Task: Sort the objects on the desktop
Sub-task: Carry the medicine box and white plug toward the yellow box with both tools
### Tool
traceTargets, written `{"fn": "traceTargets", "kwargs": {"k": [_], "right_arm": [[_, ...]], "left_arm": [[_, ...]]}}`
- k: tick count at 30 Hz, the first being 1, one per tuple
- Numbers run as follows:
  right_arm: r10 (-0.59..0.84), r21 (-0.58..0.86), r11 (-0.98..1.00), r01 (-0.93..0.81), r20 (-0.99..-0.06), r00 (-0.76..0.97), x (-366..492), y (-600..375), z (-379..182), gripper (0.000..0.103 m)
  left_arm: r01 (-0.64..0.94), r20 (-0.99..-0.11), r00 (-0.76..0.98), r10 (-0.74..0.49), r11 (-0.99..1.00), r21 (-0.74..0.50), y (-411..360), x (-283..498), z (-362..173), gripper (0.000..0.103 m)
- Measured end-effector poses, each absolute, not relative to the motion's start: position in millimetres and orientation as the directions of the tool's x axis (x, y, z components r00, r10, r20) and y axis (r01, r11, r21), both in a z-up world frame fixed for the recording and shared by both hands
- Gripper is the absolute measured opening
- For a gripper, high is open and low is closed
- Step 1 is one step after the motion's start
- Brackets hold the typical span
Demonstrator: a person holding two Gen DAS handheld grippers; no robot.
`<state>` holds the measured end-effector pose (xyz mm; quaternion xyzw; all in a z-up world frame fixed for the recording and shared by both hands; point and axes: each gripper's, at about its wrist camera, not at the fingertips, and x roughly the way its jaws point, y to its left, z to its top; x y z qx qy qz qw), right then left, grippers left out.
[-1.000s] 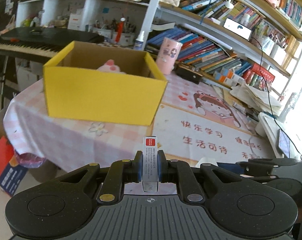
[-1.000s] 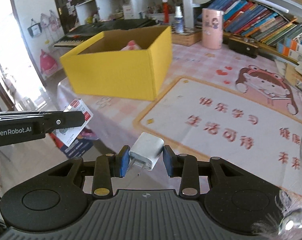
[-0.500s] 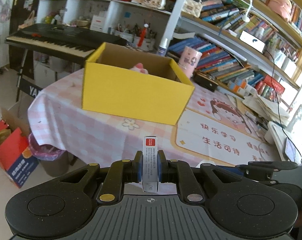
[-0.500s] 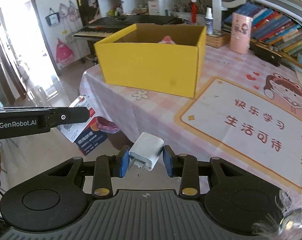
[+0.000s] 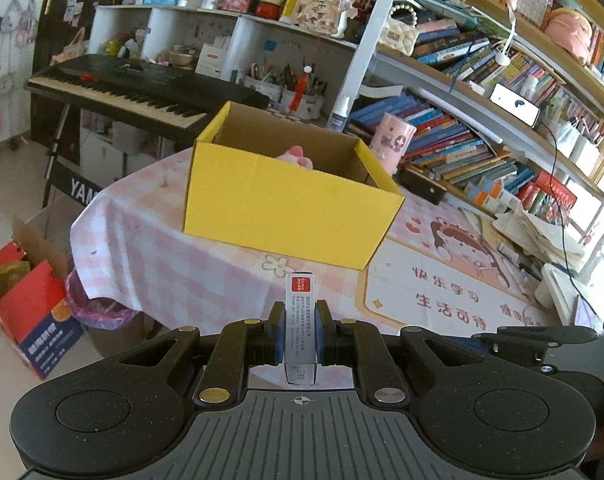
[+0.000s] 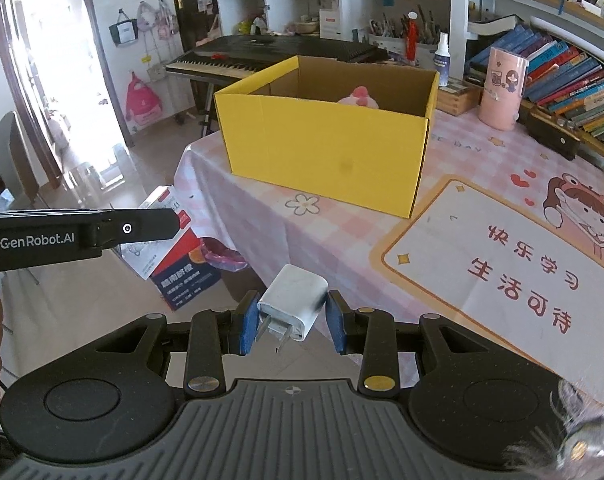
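Observation:
My left gripper (image 5: 299,330) is shut on a slim white box with a red label (image 5: 299,320), held edge-on between the blue pads. My right gripper (image 6: 293,320) is shut on a white plug charger (image 6: 293,304) with its prongs pointing down toward me. Both hover off the near edge of the table. The open yellow cardboard box (image 5: 289,204) (image 6: 326,152) stands on the pink checked tablecloth ahead, with a pink plush toy (image 6: 360,98) showing inside. In the right wrist view the left gripper (image 6: 101,232) and its white box (image 6: 157,236) appear at the left.
A cartoon desk mat (image 6: 514,260) covers the table to the right. A pink cylinder (image 6: 502,88) and a spray bottle (image 6: 442,60) stand behind the yellow box. Bookshelves (image 5: 482,136) line the back. A keyboard (image 5: 133,96) stands left, and a red carton (image 5: 25,304) sits on the floor.
Both grippers have drawn back from the table, so the yellow box looks smaller and farther off. Both holds are unchanged.

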<state>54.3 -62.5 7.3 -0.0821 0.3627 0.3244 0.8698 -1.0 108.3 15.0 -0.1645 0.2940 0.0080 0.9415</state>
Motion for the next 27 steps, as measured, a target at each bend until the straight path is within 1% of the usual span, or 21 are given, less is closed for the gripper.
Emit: {"fn": "traceTargets", "kwargs": {"k": [7, 13, 20, 27], "right_arm": [[0.502, 0.093, 0.786, -0.611, -0.672, 0.545, 63.6, -59.8, 11.8, 0.033], [0.502, 0.098, 0.799, -0.594, -0.653, 0.567, 80.8, -55.6, 24.3, 0.033], [0.508, 0.082, 0.803, -0.59, -0.611, 0.607, 113.2, -54.3, 49.9, 0.033], [0.538, 0.084, 0.795, -0.6, -0.555, 0.635, 158.5, -54.7, 71.6, 0.033]], "left_arm": [[-0.1, -0.539, 0.838, -0.08, 0.95, -0.297, 113.1, 9.8, 18.9, 0.013], [-0.092, -0.502, 0.861, -0.076, 0.949, -0.301, 120.3, 26.0, 29.8, 0.013], [-0.075, -0.452, 0.889, -0.073, 0.951, -0.301, 122.9, 57.0, 44.9, 0.013], [-0.087, -0.399, 0.916, -0.04, 0.952, -0.294, 121.7, 94.5, 60.8, 0.013]]}}
